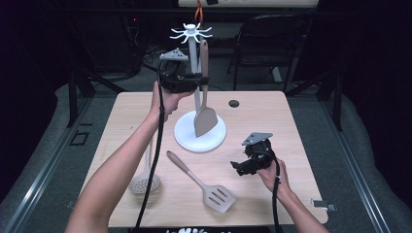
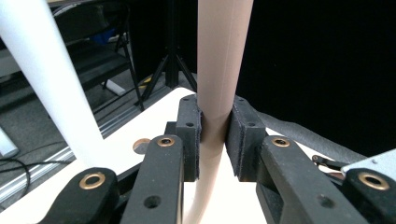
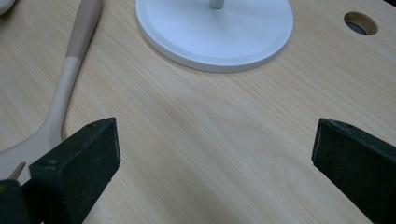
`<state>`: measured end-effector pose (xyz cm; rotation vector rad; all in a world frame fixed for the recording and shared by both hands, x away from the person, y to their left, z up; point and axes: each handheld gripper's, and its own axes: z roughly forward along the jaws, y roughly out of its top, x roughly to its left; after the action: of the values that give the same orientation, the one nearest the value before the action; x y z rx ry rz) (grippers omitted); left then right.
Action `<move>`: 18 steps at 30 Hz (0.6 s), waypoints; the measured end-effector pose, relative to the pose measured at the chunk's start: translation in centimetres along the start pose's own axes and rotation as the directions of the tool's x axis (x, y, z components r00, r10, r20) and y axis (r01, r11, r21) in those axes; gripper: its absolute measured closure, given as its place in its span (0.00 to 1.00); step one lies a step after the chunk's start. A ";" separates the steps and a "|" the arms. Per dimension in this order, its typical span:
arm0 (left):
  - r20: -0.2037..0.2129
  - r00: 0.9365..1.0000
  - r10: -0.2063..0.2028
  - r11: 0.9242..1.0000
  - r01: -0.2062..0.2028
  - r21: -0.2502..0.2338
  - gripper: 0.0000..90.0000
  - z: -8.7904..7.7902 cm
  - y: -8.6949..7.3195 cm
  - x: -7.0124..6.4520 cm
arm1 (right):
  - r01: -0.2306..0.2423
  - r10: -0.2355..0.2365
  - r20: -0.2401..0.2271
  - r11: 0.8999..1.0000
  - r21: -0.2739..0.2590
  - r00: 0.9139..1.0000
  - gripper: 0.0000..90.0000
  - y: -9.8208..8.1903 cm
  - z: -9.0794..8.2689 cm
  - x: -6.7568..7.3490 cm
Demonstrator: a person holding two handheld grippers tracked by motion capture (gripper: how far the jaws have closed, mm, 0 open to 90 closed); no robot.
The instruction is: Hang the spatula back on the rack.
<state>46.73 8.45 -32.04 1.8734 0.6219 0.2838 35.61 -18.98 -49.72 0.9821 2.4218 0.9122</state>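
Your left gripper (image 1: 200, 77) is clamping the solid spatula's (image 1: 205, 116) handle, holding it upright beside the white rack pole (image 1: 194, 53), blade just over the base. Right gripper (image 1: 239, 167) is resting wide open, nothing between its jaws, near the slotted spatula (image 1: 204, 183).

Left gripper (image 1: 200, 80) raised, jaws clamped — right gripper (image 1: 236, 167) low (jaws wide apart).
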 end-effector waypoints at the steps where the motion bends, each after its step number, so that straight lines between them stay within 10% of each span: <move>1: 0.004 1.000 -0.002 1.000 0.002 0.006 0.85 0.1 -0.1 0.1 | -0.001 0.001 0.000 1.000 -0.004 1.000 0.01 0.0 0.0 0.0; 18: -0.013 1.000 -0.006 1.000 0.006 -0.006 0.85 0.3 -0.4 0.7 | 0.012 -0.012 -0.005 1.000 0.020 1.000 0.01 0.0 0.2 0.3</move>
<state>47.40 8.67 -32.57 1.8649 0.6350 0.2934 35.49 -18.73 -49.90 0.9720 2.4429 0.8886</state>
